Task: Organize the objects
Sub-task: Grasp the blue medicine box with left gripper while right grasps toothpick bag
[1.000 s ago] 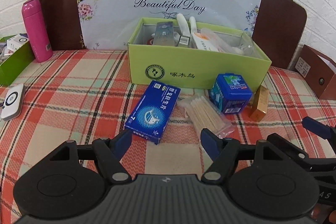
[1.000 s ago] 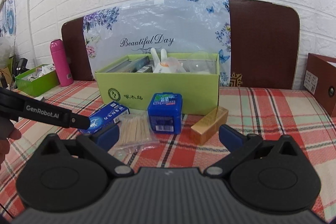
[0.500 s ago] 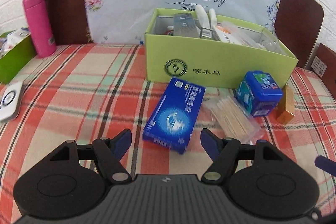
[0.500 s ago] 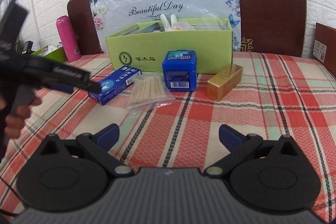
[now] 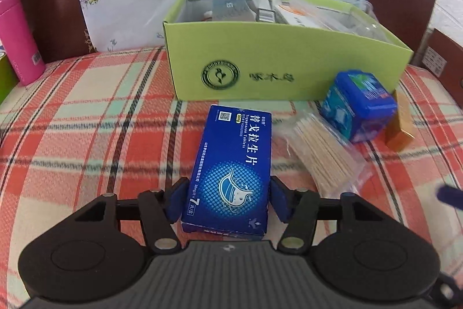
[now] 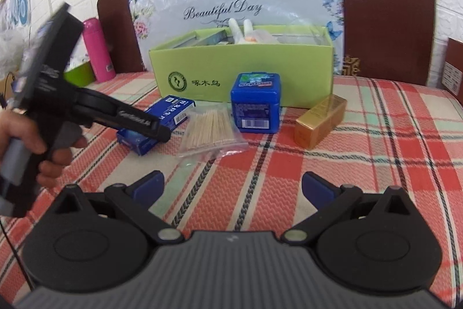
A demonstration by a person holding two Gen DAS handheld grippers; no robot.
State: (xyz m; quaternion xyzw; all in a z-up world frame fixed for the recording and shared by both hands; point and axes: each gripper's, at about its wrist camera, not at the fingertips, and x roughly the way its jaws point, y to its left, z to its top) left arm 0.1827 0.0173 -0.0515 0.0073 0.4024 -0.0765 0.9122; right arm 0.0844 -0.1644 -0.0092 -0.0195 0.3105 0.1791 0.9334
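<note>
Blue tablet box (image 5: 231, 173): lower centre of the left wrist view, flat on the plaid bed (image 5: 86, 135), long axis running up-frame toward the green box (image 5: 289, 62), near end between the closing left tool (image 5: 227, 204); right tool (image 6: 231, 187) wide, empty, farther off.

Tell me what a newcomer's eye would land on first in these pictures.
First, the blue tablet box lying on the plaid cloth, with the left gripper closing its jaws around the near end. Behind it stands the open green box, already holding several things. To its right lie a bag of toothpicks, a blue tub and a gold box; the right gripper hangs open and empty.
</note>
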